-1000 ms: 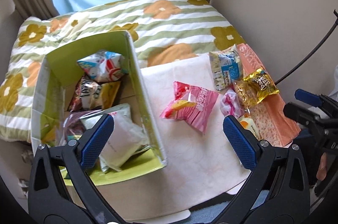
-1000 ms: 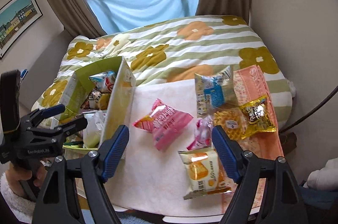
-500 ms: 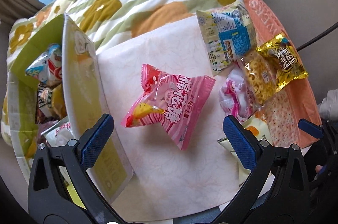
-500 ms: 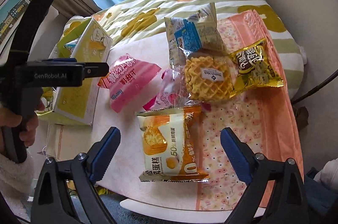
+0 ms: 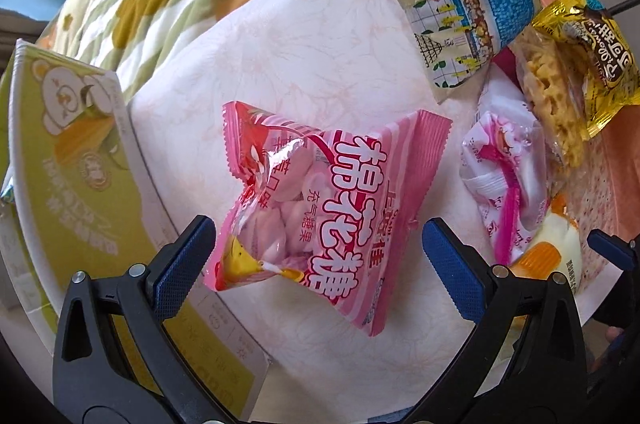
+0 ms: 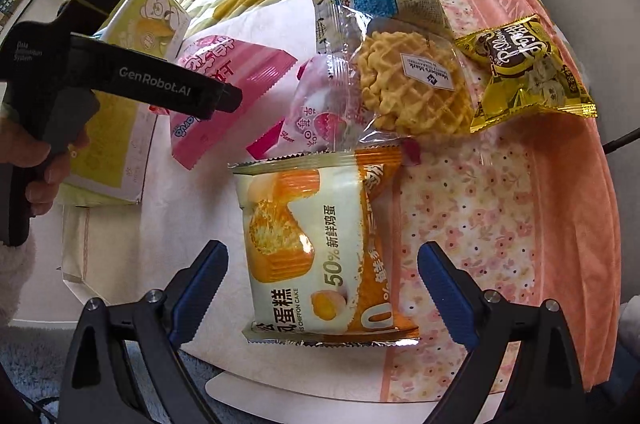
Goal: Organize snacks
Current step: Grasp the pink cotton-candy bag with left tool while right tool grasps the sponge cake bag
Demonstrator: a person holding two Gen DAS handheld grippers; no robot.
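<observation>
Snacks nearer than before, pink marshmallow bag (image 5: 320, 220) and chiffon cake pack (image 6: 320, 248) between released jaws.

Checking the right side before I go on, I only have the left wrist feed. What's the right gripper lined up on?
Observer: The right gripper is open, with an orange chiffon cake pack lying flat between its fingers, pads not touching it.
Operator: I see only a corner of that pack. Anything resting on it?
Observer: The clear waffle pack overlaps its top edge.
Operator: Does my left gripper show from there?
Observer: Yes, the left gripper, open, comes in from the left above the pink marshmallow bag, a hand on its grip.
</observation>
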